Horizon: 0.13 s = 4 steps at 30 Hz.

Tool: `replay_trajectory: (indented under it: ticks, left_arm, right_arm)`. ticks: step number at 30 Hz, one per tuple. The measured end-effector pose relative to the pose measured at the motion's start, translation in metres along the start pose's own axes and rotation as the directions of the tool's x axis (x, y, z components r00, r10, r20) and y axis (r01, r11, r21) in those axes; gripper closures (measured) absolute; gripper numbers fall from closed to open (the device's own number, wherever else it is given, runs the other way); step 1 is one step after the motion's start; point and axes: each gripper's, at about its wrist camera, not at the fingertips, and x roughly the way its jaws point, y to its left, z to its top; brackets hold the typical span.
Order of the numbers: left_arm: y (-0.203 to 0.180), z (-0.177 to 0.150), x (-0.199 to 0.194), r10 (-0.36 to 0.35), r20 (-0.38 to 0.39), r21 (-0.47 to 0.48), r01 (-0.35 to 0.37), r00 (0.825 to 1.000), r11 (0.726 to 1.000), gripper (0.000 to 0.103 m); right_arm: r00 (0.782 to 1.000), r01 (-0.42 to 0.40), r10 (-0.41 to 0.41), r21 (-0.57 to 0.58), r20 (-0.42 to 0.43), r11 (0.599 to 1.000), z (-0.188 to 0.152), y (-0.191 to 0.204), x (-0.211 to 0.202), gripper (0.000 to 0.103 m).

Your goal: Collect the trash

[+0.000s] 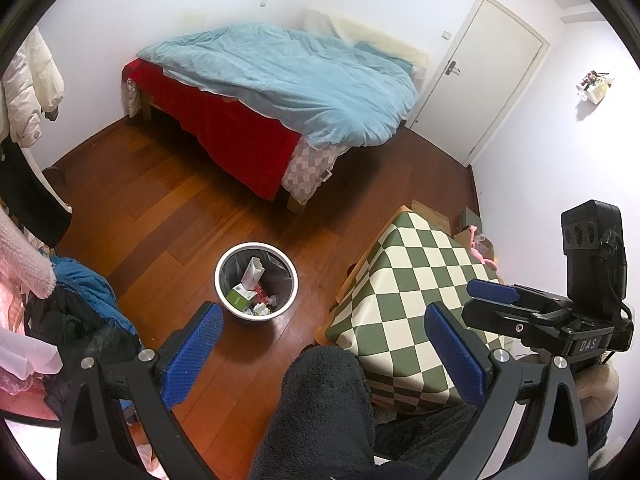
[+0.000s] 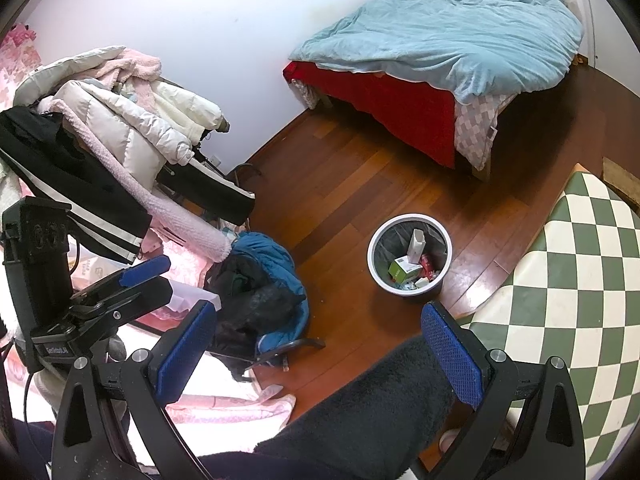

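Note:
A round white trash bin (image 1: 256,282) with a black liner stands on the wooden floor; it also shows in the right wrist view (image 2: 409,260). Inside lie a green box (image 1: 239,297), a white carton (image 1: 252,271) and small wrappers. My left gripper (image 1: 320,356) is open and empty, held high above the floor, the bin ahead of its left finger. My right gripper (image 2: 316,356) is open and empty, the bin ahead of its right finger. The right gripper shows at the right of the left view (image 1: 492,298); the left one shows at the left of the right view (image 2: 148,276).
A green-and-white checkered table (image 1: 416,304) stands right of the bin. A bed with a blue quilt (image 1: 288,80) fills the far side. A chair piled with coats and clothes (image 2: 120,128) stands at the left. A dark fleece-clad leg (image 1: 324,412) lies between the fingers.

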Motion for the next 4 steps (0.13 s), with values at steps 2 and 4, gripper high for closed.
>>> replay_trajectory:
  ticks: [2,4]
  left_arm:
    - [-0.0011,0.0009,-0.0001,-0.005,-0.001,0.002,0.005,1.0,1.0,0.0]
    - [-0.0016,0.0011,-0.0001,-0.007,-0.001,0.003,0.008,1.0,1.0,0.0]
  right_arm:
    - [1.0,-0.001,0.001,-0.001,-0.002,1.0,0.0013,0.0005,-0.0002,0.0]
    - [1.0,-0.002,0.002,-0.003,-0.004,1.0,0.0024,0.0017,-0.0006,0.0]
